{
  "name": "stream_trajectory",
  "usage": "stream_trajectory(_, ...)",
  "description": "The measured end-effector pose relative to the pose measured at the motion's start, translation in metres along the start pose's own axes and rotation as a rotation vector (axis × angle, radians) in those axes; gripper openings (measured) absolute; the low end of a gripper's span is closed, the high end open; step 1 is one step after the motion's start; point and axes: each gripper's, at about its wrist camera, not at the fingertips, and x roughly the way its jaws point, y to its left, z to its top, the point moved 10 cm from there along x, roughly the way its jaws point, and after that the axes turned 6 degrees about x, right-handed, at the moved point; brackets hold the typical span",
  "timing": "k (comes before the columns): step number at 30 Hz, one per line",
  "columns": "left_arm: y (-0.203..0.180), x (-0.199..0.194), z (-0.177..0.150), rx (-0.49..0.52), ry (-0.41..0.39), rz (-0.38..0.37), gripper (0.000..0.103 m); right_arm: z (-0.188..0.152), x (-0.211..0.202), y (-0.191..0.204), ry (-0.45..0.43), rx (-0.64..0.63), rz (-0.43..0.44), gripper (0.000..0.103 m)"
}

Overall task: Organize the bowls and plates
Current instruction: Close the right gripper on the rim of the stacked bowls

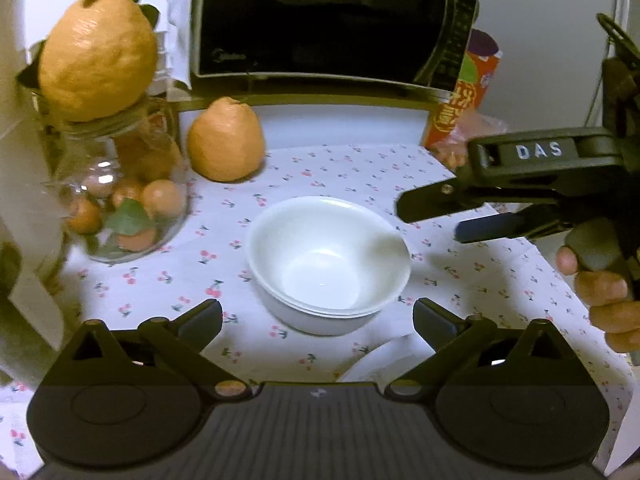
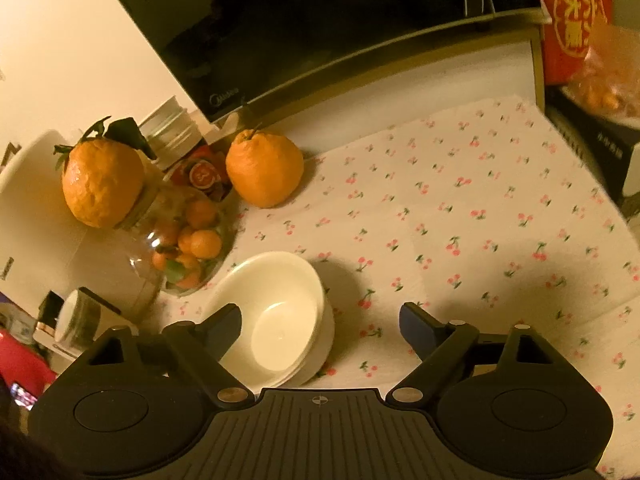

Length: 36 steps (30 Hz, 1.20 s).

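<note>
A stack of white bowls stands nested on the cherry-print tablecloth, in the middle of the left wrist view and at lower left in the right wrist view. A white plate's rim shows just below the bowls, partly hidden by my left gripper. My left gripper is open and empty, just short of the bowls. My right gripper is open and empty above the bowls' right side; it also shows from the side in the left wrist view.
A glass jar of small oranges with a big orange on top stands left of the bowls. Another big orange sits behind them. A black microwave stands at the back, a red carton at its right.
</note>
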Motion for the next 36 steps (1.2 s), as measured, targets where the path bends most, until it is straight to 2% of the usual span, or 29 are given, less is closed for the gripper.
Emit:
stream_trajectory(10, -0.012, 0.026, -0.002, 0.018, 0.057, -0.043, 0.102, -0.001, 0.033, -0.005, 0.05, 0.045, -0.003, 0.088)
stream_trajectory(15, -0.012, 0.036, -0.003, 0.017, 0.074, -0.053, 0.101, -0.005, 0.047, 0.003, 0.072, 0.018, 0.008, 0.087)
stream_trajectory(19, -0.009, 0.041, -0.003, -0.003, 0.089, -0.059, 0.101, -0.006, 0.057, 0.01, 0.085, -0.001, 0.02, 0.075)
stream_trajectory(21, -0.007, 0.042, -0.002, -0.017, 0.09, -0.064, 0.101, -0.007, 0.062, 0.011, 0.093, -0.002, 0.022, 0.065)
stream_trajectory(23, -0.006, 0.042, -0.003, -0.017, 0.09, -0.067, 0.1, -0.007, 0.066, 0.011, 0.099, -0.002, 0.02, 0.049)
stream_trajectory(25, -0.006, 0.044, -0.004, -0.014, 0.095, -0.066, 0.098, -0.008, 0.07, 0.011, 0.106, 0.003, 0.02, 0.038)
stream_trajectory(28, -0.005, 0.044, -0.004, -0.021, 0.091, -0.068, 0.098, -0.007, 0.072, 0.008, 0.095, 0.001, -0.002, 0.026)
stream_trajectory(31, -0.003, 0.043, -0.004, -0.035, 0.091, -0.067, 0.095, -0.005, 0.072, 0.004, 0.092, 0.019, 0.004, 0.022)
stream_trajectory(36, -0.003, 0.04, -0.001, -0.047, 0.079, -0.061, 0.094, -0.004, 0.065, 0.007, 0.073, 0.004, 0.009, 0.022)
